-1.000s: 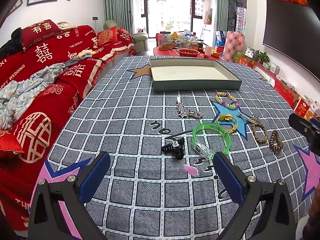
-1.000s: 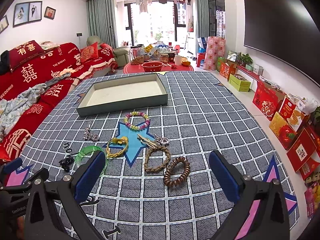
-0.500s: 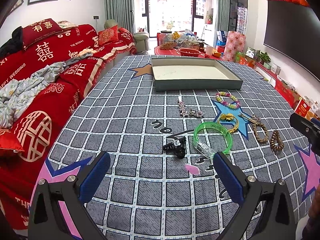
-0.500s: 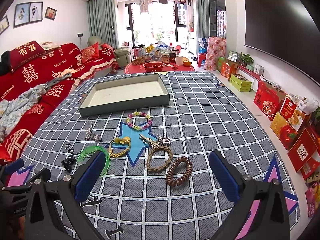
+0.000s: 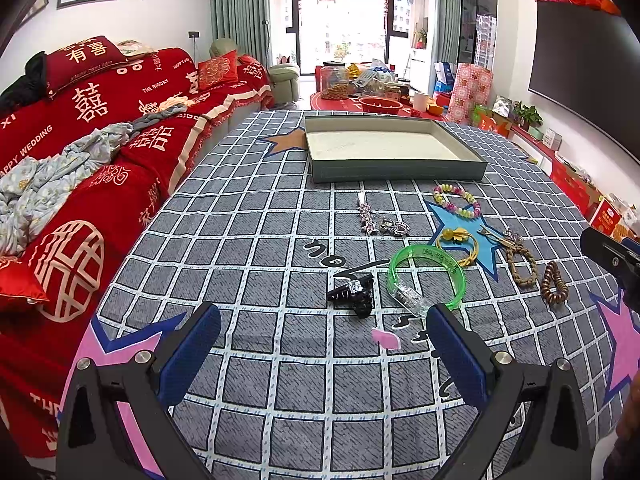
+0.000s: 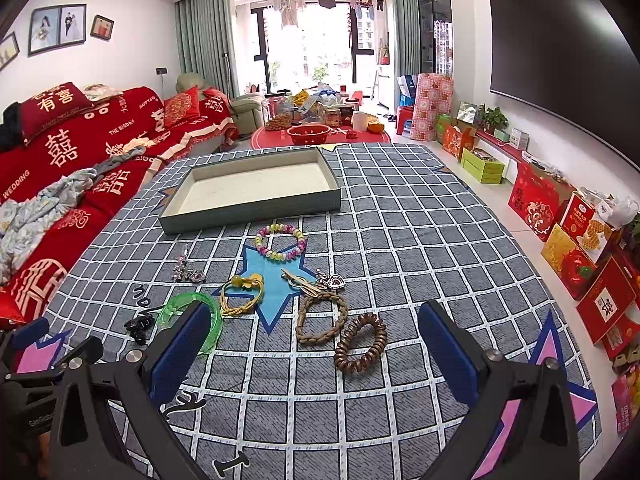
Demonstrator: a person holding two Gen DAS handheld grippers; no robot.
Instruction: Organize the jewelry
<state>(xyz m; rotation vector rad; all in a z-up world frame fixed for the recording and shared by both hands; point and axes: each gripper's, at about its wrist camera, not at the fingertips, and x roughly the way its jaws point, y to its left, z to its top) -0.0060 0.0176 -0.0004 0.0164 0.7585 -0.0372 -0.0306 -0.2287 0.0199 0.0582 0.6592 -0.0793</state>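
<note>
tongs both gape wide, empty: left gripper near a black clip and green bangle, right gripper near a brown coil. far: tray. left: sofa cover reading "happy wedding".

R gripper open over brown coil bracelet.

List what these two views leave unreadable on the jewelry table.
- Green bangle: near side hidden by the right tongs' finger, right view.
- Small silver charms: too small to identify, left view.
- Tray floor: near strip hidden behind its front wall, left view.
</note>
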